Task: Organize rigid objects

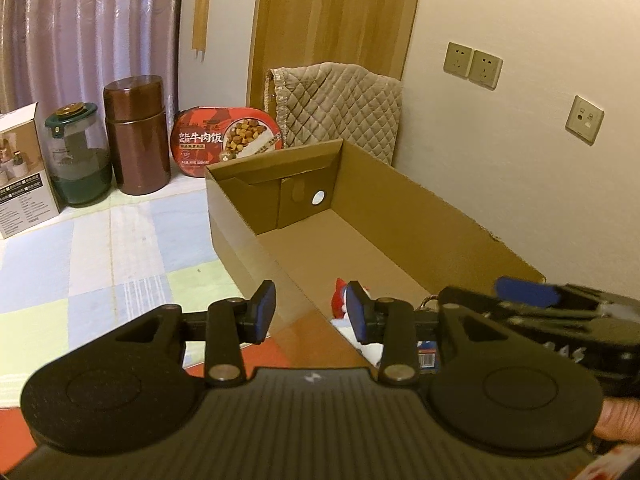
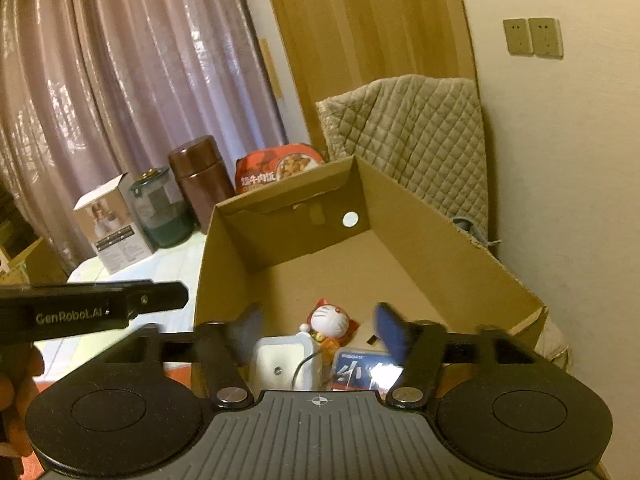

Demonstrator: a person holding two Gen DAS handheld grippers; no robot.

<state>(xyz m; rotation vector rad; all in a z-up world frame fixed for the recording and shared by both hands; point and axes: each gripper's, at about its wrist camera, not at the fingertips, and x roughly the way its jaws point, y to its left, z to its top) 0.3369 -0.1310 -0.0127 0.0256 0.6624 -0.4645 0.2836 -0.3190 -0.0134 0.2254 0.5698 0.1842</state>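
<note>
The left gripper (image 1: 311, 312) hangs over the near left wall of an open cardboard box (image 1: 240, 236), its jaws parted with nothing between them. Just beyond its right finger, inside the box, a red and white cat figurine (image 1: 340, 298) peeps out, mostly hidden by the pad.

The right gripper (image 2: 320, 330) is poised above the near end of the same box (image 2: 440, 240), its jaws spread wide and holding nothing. Directly ahead of and between its jaws lie three things on the box floor: a white plastic case (image 2: 282, 364) with a thin dark cord across it, the cat figurine (image 2: 330, 320) just behind the case, and a blue packet (image 2: 358, 368) beside the right finger. Whether these touch each other cannot be told for sure, though they sit close together.

Far ahead and to the left of both sets of jaws, outside the box on a pastel checked cloth (image 1: 120, 248), stand a white carton (image 1: 20, 168), a green-lidded glass jar (image 1: 78, 156) and a tall brown canister (image 1: 136, 132) in a row, near one another. A red beef-rice meal tray (image 1: 228, 140) leans behind the box's far wall. A quilted beige cover (image 1: 340, 100) sits further back against the wall.
</note>
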